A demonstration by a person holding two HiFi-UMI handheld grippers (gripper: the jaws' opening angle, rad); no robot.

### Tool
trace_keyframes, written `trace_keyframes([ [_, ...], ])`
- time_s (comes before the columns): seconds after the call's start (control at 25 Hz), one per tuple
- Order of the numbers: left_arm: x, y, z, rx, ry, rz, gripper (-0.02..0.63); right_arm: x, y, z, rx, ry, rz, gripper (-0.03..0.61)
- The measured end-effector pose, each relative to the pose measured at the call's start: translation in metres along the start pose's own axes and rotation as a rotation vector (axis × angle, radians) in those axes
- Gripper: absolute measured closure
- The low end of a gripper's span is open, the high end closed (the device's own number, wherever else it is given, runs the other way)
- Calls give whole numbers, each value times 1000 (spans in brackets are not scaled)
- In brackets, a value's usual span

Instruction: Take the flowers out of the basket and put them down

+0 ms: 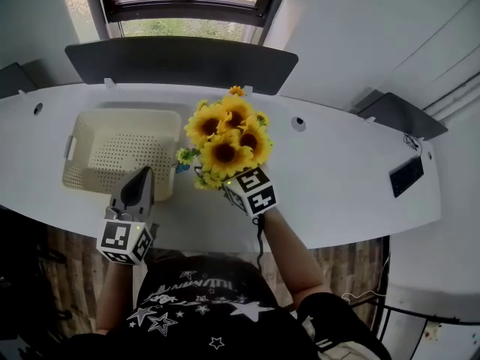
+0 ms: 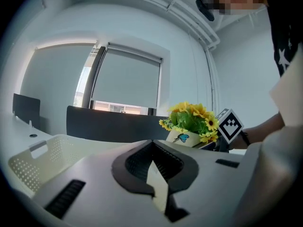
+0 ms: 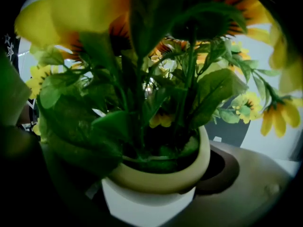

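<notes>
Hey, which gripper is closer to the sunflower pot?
Right. The right gripper holds the sunflower pot between its jaws. The left gripper, shut and empty, is over the near edge of the basket, apart from the pot.

basket (image 1: pixel 127 113): on table (image 1: pixel 337 171), left part
flowers (image 1: pixel 227 145): just right of basket, over table's middle
panel (image 1: pixel 180 62): behind table's back edge

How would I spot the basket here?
Find the long white curved desk under the window. On its left half sits a cream rectangular plastic basket; unlike the pot of yellow sunflowers beside it, it is pale and dotted with small holes.
</notes>
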State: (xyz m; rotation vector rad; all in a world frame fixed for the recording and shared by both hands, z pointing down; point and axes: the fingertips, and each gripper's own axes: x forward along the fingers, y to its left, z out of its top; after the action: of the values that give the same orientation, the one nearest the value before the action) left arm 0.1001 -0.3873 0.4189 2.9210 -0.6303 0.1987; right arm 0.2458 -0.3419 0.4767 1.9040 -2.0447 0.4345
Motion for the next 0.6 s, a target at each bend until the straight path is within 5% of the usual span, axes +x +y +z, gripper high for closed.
trace_keyframes([
  [0.6, 16, -70, -51, -2, 65, 34, 604, -22, -21, -112, 73, 94, 39, 29],
])
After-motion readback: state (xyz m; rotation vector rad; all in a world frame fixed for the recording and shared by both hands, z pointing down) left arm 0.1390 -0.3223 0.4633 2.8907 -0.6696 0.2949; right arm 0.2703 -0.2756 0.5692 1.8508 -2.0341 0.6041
